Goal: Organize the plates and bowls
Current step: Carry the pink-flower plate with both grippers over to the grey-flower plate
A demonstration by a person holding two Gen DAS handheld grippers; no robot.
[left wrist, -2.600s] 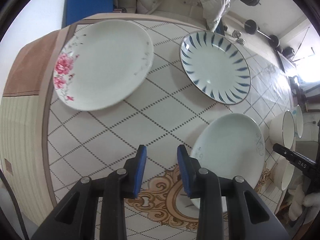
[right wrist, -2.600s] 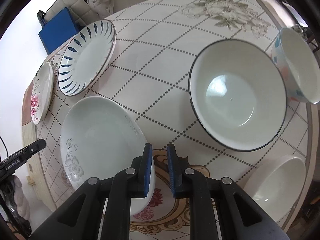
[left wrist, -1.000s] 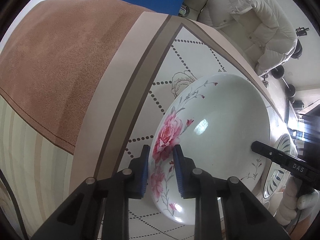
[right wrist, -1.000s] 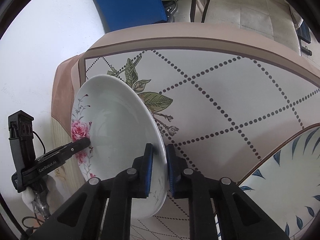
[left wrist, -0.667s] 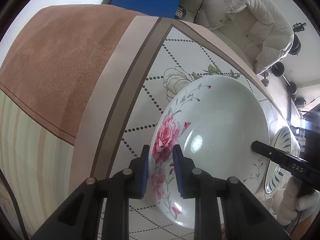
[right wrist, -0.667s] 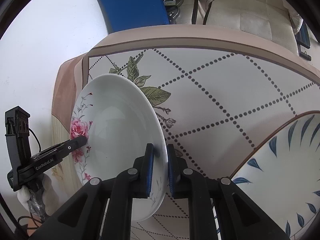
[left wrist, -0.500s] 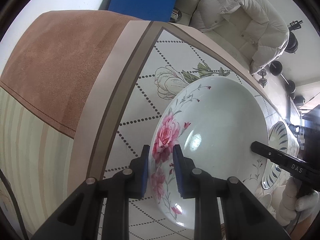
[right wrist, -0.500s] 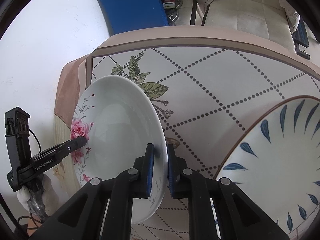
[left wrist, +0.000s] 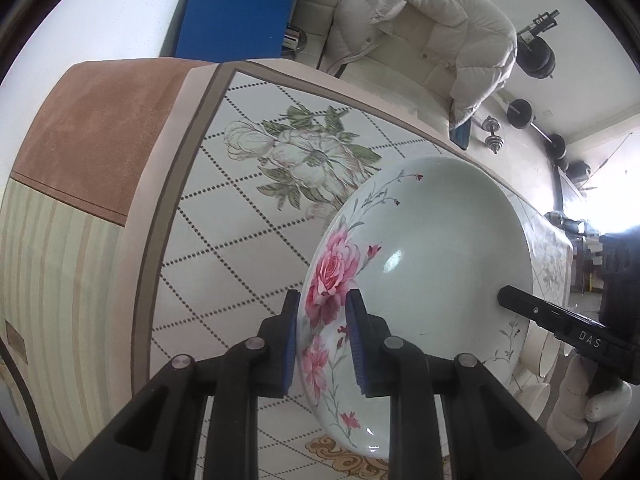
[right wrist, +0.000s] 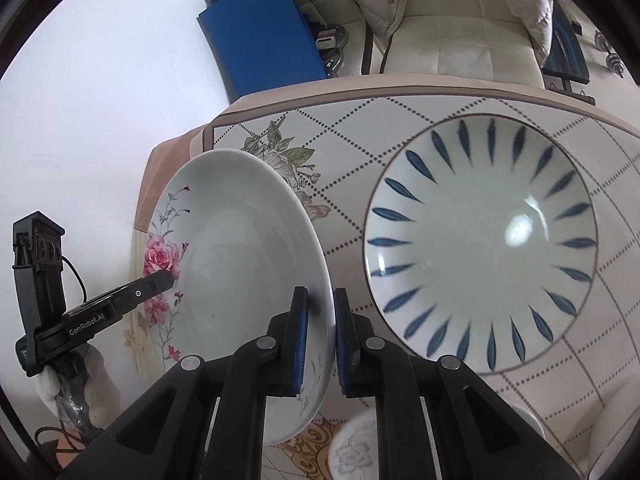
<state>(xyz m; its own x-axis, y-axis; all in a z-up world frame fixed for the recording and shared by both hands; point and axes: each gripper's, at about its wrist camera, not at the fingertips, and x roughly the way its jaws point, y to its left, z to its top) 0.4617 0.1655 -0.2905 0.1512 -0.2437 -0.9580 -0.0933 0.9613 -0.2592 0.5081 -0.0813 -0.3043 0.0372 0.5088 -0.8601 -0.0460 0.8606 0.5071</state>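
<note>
A white plate with pink roses (left wrist: 432,264) hangs tilted above the table, held at two opposite rims. My left gripper (left wrist: 322,304) is shut on the rim by the roses. My right gripper (right wrist: 320,300) is shut on the plain rim (right wrist: 322,280) of the same rose plate (right wrist: 240,248). Each view shows the other gripper at the far rim: the right one (left wrist: 560,326) and the left one (right wrist: 100,308). A blue-petal plate (right wrist: 480,240) lies flat on the table just right of the held plate.
The tablecloth (left wrist: 240,248) has a dotted diamond pattern, a printed flower and a brown border near the table edge. Part of another white plate (right wrist: 354,448) shows at the bottom, and bowls (left wrist: 540,360) behind the held plate. A padded chair with a white jacket (left wrist: 424,28) and a blue panel (right wrist: 264,40) stand beyond the table.
Both grippers have lifted the rose plate off the table and carried it toward the blue-petal plate, which now fills the right of the right wrist view. The grips are unchanged.
</note>
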